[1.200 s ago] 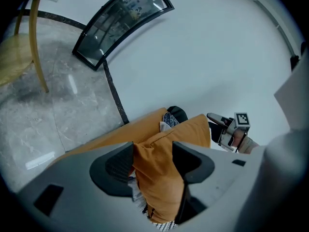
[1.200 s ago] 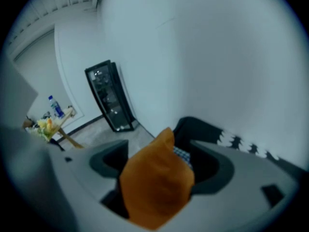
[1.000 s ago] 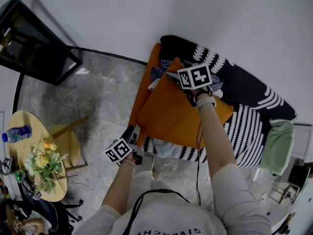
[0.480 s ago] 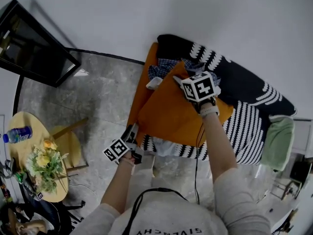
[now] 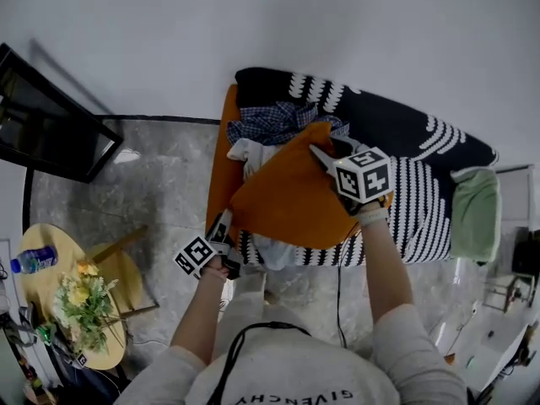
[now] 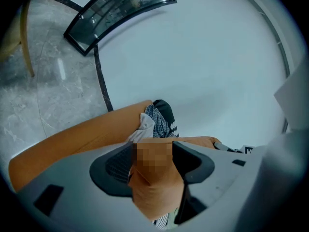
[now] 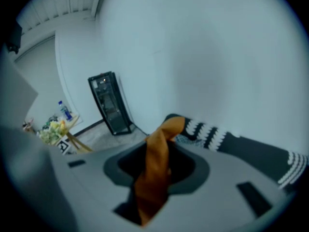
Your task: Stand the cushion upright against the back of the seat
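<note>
The soft, light cushion (image 5: 291,197) likely handles best by its edges: the left gripper (image 6: 154,166) pinches one corner, and the right gripper (image 7: 154,170) has just been closing its jaws on another.

Cushion (image 5: 291,197) is lying on the seat (image 5: 422,209), a cloth heap (image 5: 274,125) apparently sitting behind it; round table (image 5: 55,241) is standing well left.

one orange cushion (image 5: 287,197); two claws: left claw (image 5: 224,224), right claw (image 5: 315,151); one bottle (image 5: 32,260); one table (image 5: 40,290)

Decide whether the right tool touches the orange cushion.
Touching. In the right gripper view the right tool has just been closing its jaws, which pinch a fold of the cushion.
</note>
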`<state>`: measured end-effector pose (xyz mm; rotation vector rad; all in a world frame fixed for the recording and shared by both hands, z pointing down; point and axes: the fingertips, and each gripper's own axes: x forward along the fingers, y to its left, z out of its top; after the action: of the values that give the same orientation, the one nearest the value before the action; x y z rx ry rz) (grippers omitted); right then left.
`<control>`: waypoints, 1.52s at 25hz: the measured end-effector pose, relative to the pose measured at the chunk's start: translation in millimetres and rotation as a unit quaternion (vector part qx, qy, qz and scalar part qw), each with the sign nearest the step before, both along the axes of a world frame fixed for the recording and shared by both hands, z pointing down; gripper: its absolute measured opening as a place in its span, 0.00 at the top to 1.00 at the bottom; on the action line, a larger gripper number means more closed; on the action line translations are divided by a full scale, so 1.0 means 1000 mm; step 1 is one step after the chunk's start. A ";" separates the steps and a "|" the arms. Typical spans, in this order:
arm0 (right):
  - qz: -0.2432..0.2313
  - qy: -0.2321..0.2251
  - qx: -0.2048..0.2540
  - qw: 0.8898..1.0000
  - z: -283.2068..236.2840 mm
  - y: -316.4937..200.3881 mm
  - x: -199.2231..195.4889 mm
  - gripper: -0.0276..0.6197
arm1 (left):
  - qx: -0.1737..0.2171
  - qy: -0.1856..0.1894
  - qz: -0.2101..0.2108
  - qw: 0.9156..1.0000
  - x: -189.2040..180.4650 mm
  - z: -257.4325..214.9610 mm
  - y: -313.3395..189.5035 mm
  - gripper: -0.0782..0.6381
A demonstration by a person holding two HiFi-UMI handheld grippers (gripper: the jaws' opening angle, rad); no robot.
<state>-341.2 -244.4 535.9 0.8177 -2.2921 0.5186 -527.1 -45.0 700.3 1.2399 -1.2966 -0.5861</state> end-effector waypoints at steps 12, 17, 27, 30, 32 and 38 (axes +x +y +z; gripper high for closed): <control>0.107 -0.107 0.056 0.987 -0.069 0.085 0.160 0.74 | 0.084 0.033 0.120 0.989 0.089 -0.055 -0.039 0.54; 0.166 -0.109 0.079 0.977 -0.082 0.119 0.220 0.74 | 0.113 0.057 0.162 0.979 0.127 -0.078 -0.048 0.59; 0.303 -0.080 0.108 0.943 -0.087 0.172 0.327 0.74 | 0.202 -0.018 0.294 0.934 0.216 -0.147 -0.077 0.83; 0.337 -0.077 0.105 0.933 -0.083 0.188 0.352 0.74 | 0.216 -0.014 0.322 0.922 0.240 -0.157 -0.079 0.84; 0.354 -0.070 0.105 0.927 -0.080 0.196 0.367 0.74 | 0.225 -0.016 0.339 0.913 0.256 -0.163 -0.081 0.84; 0.399 -0.036 0.104 0.910 -0.067 0.211 0.407 0.74 | 0.243 -0.032 0.371 0.896 0.297 -0.172 -0.085 0.84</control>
<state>65.8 -33.3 469.0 1.8900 -2.0177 0.6548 -230.4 -130.5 528.6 2.0407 -0.6317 -0.3080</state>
